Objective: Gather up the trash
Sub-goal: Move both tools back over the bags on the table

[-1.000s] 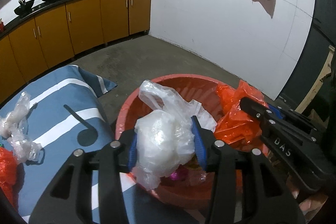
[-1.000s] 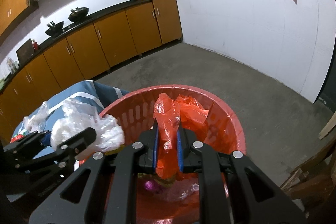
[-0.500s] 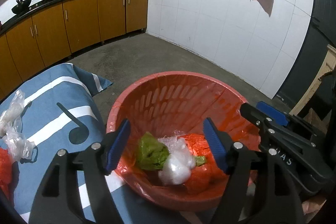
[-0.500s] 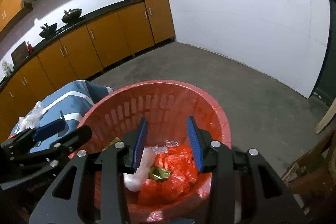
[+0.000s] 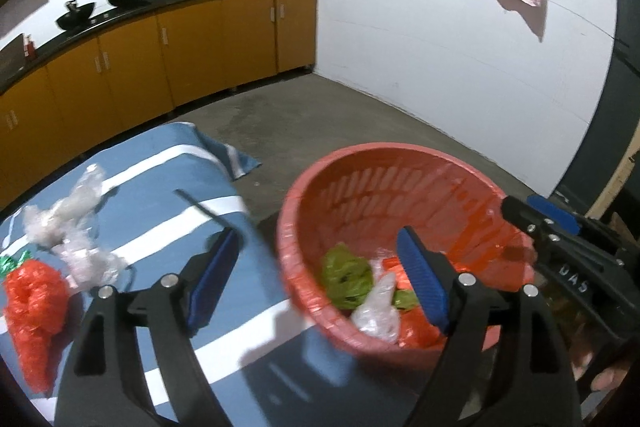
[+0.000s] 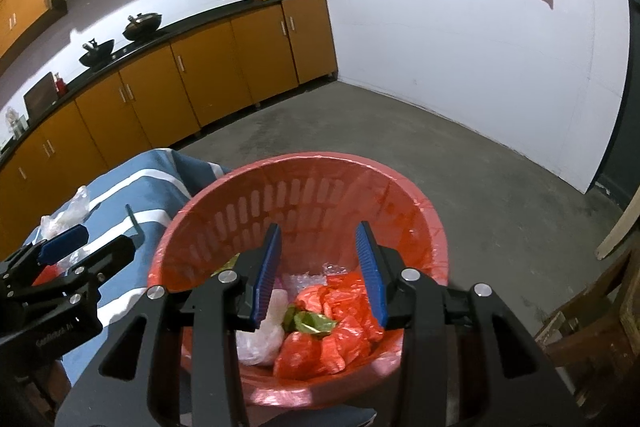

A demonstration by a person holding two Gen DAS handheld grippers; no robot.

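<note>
Drop-off step looks done: left gripper point(image 5: 316, 279) jaws opening, nothing between them; right gripper point(image 6: 320, 273) apart and empty over the red basket point(image 5: 384, 155), which holds orange, clear and green bags. Next likely calls for reaching the clear bags point(image 5: 76, 227) and orange bag point(image 5: 34, 297) lying on the striped cloth point(image 5: 168, 167).

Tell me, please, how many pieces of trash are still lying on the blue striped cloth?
2 that I can see: a crumpled clear plastic bag toward the far side, and a red plastic bag nearer the camera. More may be hidden beyond the left edge.
</note>
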